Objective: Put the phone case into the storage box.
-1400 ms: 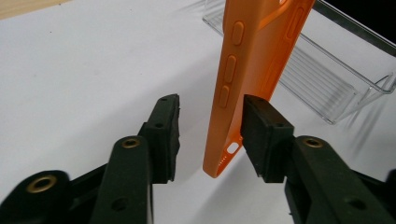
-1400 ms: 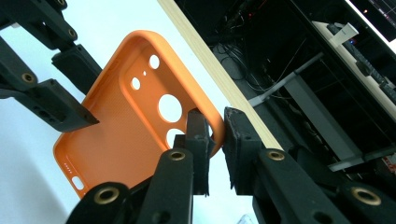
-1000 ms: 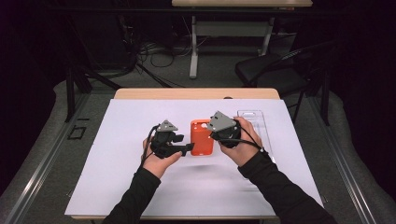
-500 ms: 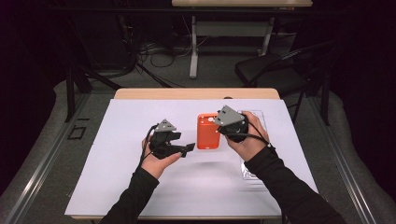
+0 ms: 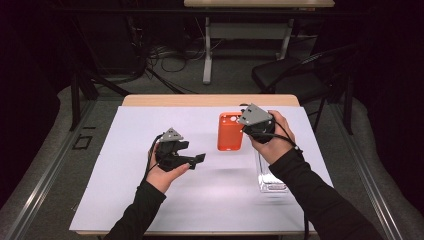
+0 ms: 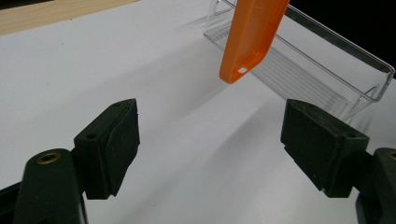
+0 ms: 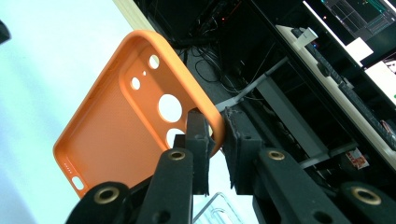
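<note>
Bright overhead light, dark surroundings, soft shadows, slight blur.

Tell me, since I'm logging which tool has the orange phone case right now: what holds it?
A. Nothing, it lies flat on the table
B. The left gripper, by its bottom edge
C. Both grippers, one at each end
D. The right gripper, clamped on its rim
D: the right gripper has its jaws closed on the rim of the orange phone case, while the left gripper stands open with nothing between its jaws.

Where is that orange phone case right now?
In the high view the orange phone case hangs above the table's right half, pinched by the right gripper, beside the clear tray.
</note>
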The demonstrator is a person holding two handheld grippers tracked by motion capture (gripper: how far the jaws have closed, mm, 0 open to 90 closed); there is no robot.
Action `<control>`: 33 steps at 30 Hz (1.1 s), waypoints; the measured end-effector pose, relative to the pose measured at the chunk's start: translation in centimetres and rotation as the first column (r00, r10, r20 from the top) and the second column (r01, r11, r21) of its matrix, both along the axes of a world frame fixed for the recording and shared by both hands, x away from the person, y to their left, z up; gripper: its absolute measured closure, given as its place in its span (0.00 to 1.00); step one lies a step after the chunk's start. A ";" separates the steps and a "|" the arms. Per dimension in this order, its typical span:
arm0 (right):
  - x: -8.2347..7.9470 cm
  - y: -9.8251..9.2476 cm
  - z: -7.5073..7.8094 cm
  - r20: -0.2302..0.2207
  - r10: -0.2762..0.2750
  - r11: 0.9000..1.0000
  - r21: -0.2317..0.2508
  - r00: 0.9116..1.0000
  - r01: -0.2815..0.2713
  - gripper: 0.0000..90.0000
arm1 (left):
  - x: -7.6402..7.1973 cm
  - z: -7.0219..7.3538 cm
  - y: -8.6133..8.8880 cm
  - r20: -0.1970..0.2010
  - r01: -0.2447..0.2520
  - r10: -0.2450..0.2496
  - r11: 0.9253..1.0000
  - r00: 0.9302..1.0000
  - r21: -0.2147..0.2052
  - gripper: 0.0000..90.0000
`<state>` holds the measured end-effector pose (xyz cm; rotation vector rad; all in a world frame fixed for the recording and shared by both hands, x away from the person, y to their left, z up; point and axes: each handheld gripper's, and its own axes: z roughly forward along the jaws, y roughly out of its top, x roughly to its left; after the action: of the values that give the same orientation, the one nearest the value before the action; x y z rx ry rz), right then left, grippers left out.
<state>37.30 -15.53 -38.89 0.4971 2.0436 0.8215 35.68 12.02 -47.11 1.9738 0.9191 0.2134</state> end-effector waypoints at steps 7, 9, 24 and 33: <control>1.0 -0.5 0.7 0.017 0.002 1.000 0.000 1.000 -0.002 0.90 | -0.3 -0.1 0.4 -0.016 -0.005 0.005 1.000 1.000 -0.006 0.22; 1.2 -0.6 0.9 0.017 0.004 1.000 0.007 1.000 -0.005 0.90 | -0.4 -0.1 0.5 -0.017 0.001 -0.001 1.000 1.000 -0.013 0.22; 3.2 -2.3 1.4 0.056 -0.011 1.000 0.006 0.998 0.010 0.90 | -0.6 -0.5 1.2 -0.020 -0.019 0.018 1.000 1.000 -0.017 0.22; 4.5 -3.7 1.3 0.085 -0.039 0.999 -0.013 0.996 0.041 0.90 | -0.7 -0.5 1.9 -0.018 -0.037 0.036 0.999 0.999 -0.028 0.22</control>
<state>41.84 -19.21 -37.56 0.4850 1.9543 0.7899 35.00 13.91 -47.59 1.9367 0.9650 0.2035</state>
